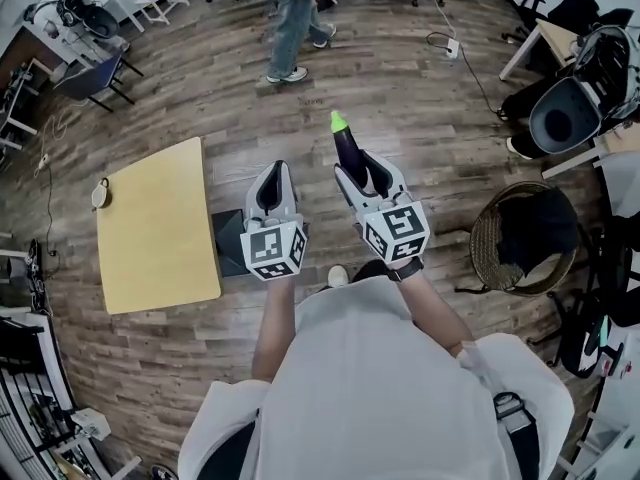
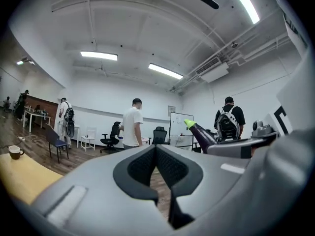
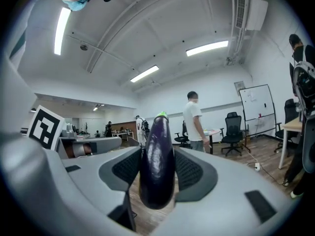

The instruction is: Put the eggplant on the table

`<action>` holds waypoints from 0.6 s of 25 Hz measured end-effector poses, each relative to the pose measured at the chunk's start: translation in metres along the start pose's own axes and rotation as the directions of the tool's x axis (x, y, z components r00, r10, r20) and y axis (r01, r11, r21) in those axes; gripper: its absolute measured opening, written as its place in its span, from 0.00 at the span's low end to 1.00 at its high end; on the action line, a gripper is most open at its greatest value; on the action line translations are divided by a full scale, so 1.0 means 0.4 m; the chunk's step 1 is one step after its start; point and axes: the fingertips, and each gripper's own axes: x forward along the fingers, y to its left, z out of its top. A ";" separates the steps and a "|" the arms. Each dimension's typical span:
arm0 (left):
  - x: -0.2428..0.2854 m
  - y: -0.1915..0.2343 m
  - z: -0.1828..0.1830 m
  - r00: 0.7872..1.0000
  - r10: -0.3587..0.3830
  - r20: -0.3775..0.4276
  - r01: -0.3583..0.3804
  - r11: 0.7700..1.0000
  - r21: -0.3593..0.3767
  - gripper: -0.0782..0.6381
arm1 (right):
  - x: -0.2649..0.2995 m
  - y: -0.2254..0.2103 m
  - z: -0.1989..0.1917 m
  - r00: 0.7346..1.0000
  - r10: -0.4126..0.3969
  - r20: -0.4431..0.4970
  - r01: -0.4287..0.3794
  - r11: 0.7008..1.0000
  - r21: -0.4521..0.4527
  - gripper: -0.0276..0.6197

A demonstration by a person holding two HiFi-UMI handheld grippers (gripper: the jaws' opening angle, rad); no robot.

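Eggplant (image 1: 350,148) sits clamped in the right gripper (image 1: 358,166) in the head view, its dark purple body pointing away from the person and its green cap leading. It is held over the wooden floor (image 1: 420,98), not on the yellow table (image 1: 155,228), which stands off to the left beyond the left gripper (image 1: 276,173). A cup (image 1: 100,194) rests at the table's far left edge, and a black box (image 1: 228,238) sits on the floor just beside the table.

In the left gripper view, the left gripper (image 2: 155,149) has its jaws brought together at the tips with nothing between them. The eggplant (image 2: 199,133) shows to the right, and the table (image 2: 24,173) with the cup (image 2: 15,152) lies low on the left.

In the right gripper view, the right gripper (image 3: 158,150) presses both pads against the sides of the eggplant (image 3: 157,166), whose rounded end hangs nearest the camera.
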 end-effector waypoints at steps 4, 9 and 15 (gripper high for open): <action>0.060 0.079 -0.020 0.999 0.036 -0.018 -0.036 0.999 -0.011 0.12 | 0.102 -0.010 -0.011 0.999 0.036 -0.025 -0.035 0.999 0.015 0.37; 0.111 0.214 -0.032 0.989 0.150 -0.021 -0.150 0.989 -0.012 0.12 | 0.273 -0.008 -0.028 0.990 0.134 -0.052 -0.133 0.991 0.026 0.37; 0.182 0.442 -0.037 0.939 0.342 -0.026 -0.342 0.940 -0.014 0.12 | 0.574 0.031 -0.025 0.949 0.309 -0.065 -0.307 0.951 0.044 0.37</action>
